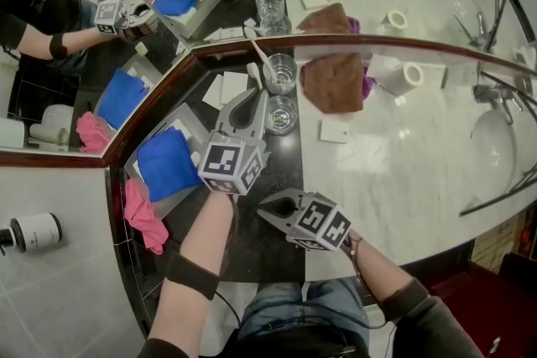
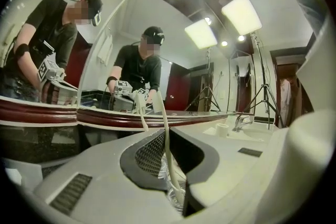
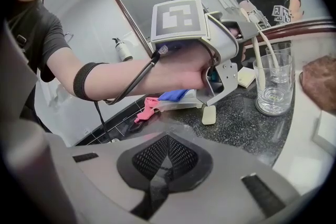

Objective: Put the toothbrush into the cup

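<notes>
My left gripper [image 1: 258, 96] is shut on a white toothbrush [image 2: 164, 134], which stands nearly upright between the jaws. Its lower end reaches down into a clear glass cup [image 2: 176, 199] just under the jaws. The head view shows two clear glasses on the black counter, a near one [image 1: 281, 115] beside the gripper's tips and a far one [image 1: 279, 73] by the mirror. The right gripper view shows the toothbrush [image 3: 256, 71] at the left side of the glass [image 3: 273, 94]. My right gripper [image 1: 267, 214] hangs shut and empty near the counter's front edge.
A tray with a blue cloth [image 1: 168, 159] and a pink cloth [image 1: 143, 214] lies left of the glasses. A brown cloth [image 1: 336, 84], a tape roll [image 1: 407, 78] and a white card [image 1: 336, 130] lie on the marble. A small soap bar [image 3: 209, 114] lies near the cup. A basin [image 1: 495, 151] is at the right.
</notes>
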Demonstrator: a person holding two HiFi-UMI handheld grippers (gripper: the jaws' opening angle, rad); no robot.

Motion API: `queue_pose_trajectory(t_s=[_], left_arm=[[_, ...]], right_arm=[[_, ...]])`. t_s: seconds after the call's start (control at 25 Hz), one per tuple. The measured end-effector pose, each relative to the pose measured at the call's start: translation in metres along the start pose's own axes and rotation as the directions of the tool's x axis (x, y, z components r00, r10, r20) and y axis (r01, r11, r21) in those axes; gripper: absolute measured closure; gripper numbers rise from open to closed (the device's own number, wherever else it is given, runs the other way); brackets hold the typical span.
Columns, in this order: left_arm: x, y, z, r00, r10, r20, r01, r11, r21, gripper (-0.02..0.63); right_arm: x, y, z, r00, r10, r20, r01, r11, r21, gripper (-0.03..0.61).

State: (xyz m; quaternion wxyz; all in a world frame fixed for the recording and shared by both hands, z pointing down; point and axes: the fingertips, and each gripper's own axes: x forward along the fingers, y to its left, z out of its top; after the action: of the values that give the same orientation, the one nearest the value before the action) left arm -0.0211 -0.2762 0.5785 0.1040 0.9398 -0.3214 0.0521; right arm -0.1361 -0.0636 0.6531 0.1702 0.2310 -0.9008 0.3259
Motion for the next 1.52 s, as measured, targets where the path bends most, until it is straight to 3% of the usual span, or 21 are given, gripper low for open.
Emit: queue_pose_trajectory(t_s=[0.4, 0.48, 0.64, 1.08, 1.16, 1.32, 1.52], left_arm=[[-0.005, 0.0, -0.025, 0.997, 0.013, -0.076, -0.013, 1.0, -0.001, 0.58], [-0.005, -0.002, -0.028, 0.995, 0.004, -0.102, -0.004, 1.0, 0.004, 0.522], [-0.007, 0.002, -0.035, 0.991, 0.013, -0.132, -0.012, 1.0, 0.009, 0.486], [-0.033, 0.0, -0.034, 0.979, 0.045, -0.199, -0.047, 0.999, -0.007, 0.486], [-0.047, -0.005, -0.03, 0.974, 0.054, -0.221, -0.059, 0.998, -0.015, 0.493], [-0.076, -0.017, -0.015, 0.967, 0.079, -0.243, -0.089, 0.996, -0.03, 0.609], [-0.112, -0.035, -0.007, 0.961, 0.075, -0.265, -0.093, 0.994, -0.055, 0.614]], right_arm=[[0.002, 0.006, 0.0, 1.0, -0.001, -0.006, 0.002, 1.0, 0.025, 0.561], [0.002, 0.006, 0.0, 1.0, -0.003, -0.006, 0.004, 1.0, 0.029, 0.561], [0.002, 0.005, -0.003, 1.0, -0.011, -0.005, 0.011, 1.0, 0.03, 0.561], [-0.015, 0.007, 0.0, 0.998, -0.064, -0.019, 0.064, 0.998, 0.028, 0.561], [-0.024, 0.012, 0.005, 0.997, -0.08, -0.021, 0.081, 0.996, 0.033, 0.561], [-0.048, 0.017, 0.02, 0.991, -0.134, -0.009, 0.135, 0.99, 0.032, 0.561], [-0.079, 0.021, 0.037, 0.975, -0.22, 0.017, 0.22, 0.975, 0.027, 0.561]])
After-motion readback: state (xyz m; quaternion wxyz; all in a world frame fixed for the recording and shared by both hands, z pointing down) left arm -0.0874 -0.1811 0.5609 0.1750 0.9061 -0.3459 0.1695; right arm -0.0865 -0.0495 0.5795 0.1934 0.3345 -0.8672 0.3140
